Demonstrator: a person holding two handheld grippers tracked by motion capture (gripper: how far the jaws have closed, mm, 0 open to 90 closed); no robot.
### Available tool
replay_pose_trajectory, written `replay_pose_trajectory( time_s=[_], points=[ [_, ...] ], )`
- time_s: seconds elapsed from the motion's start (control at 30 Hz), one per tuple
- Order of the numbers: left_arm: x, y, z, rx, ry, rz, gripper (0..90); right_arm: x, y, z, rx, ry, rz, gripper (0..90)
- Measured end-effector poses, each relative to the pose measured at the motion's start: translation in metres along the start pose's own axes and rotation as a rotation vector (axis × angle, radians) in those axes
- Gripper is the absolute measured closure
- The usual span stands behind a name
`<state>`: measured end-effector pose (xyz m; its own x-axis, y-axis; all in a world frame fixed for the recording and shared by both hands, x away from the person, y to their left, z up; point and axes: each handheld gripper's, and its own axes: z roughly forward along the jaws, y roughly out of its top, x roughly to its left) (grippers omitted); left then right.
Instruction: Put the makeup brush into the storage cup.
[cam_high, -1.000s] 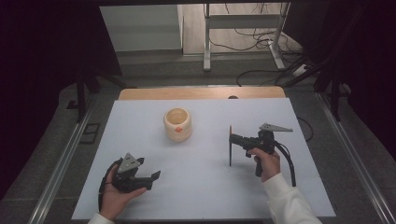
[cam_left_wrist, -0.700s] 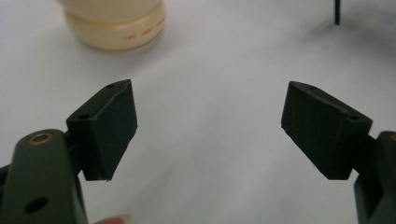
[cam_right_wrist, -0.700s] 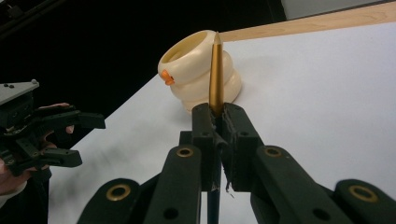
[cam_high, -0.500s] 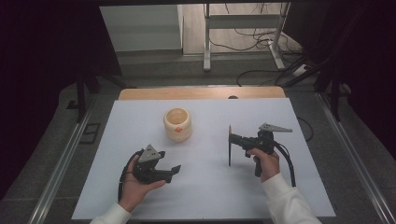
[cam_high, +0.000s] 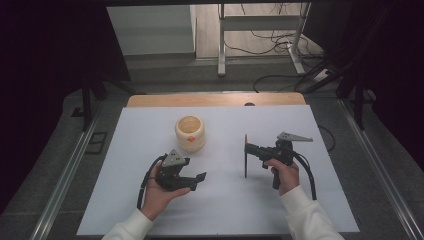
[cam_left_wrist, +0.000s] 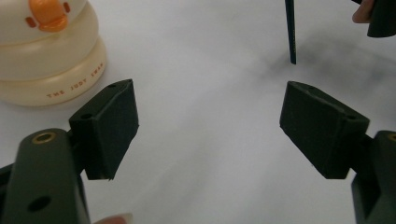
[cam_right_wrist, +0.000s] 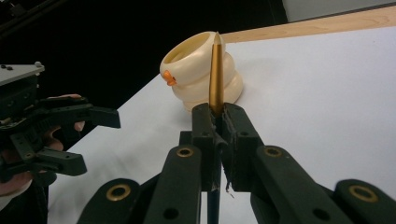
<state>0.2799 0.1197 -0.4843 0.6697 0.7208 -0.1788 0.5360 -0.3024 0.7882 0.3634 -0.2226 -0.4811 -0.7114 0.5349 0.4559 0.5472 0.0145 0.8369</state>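
Observation:
A cream, duck-faced ringed cup (cam_high: 190, 133) stands on the white table (cam_high: 150, 145), left of centre. My right gripper (cam_high: 248, 149) is shut on a thin pointed stick (cam_high: 245, 162) held upright, its lower tip at the tabletop. In the right gripper view the stick's golden upper part (cam_right_wrist: 215, 70) rises from between the closed jaws (cam_right_wrist: 217, 122), with the cup (cam_right_wrist: 196, 77) behind it. My left gripper (cam_high: 197, 181) is open and holds nothing, in front of the cup. Its view shows both pads (cam_left_wrist: 109, 126) spread wide, the cup (cam_left_wrist: 46, 60) at upper left, and the stick's dark lower end (cam_left_wrist: 290, 32) ahead.
A wooden strip (cam_high: 215, 99) borders the table's far edge. Metal rails (cam_high: 65, 175) run along both sides, and cables and a desk frame (cam_high: 260, 35) lie on the floor beyond. My left gripper (cam_right_wrist: 60, 140) appears at the left of the right gripper view.
My left gripper has moved right and forward from the table's front left toward the centre, now pointing at the stick. The right gripper and stick have stayed put.

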Motion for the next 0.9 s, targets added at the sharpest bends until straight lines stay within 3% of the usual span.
replay_pose_trajectory(
  time_s=[0.3, 0.9],
  points=[
    [0.001, 0.007, 0.010, -0.004, -0.034, -0.033, 20.8, -0.001, -0.001, 0.001, 0.004, -0.001, -0.006, 84.4],
    [-0.012, 0.026, 0.038, 0.001, -0.075, -0.021, 21.2, -0.001, -0.001, 0.001, 0.004, 0.005, -0.009, 84.4]
  ],
)
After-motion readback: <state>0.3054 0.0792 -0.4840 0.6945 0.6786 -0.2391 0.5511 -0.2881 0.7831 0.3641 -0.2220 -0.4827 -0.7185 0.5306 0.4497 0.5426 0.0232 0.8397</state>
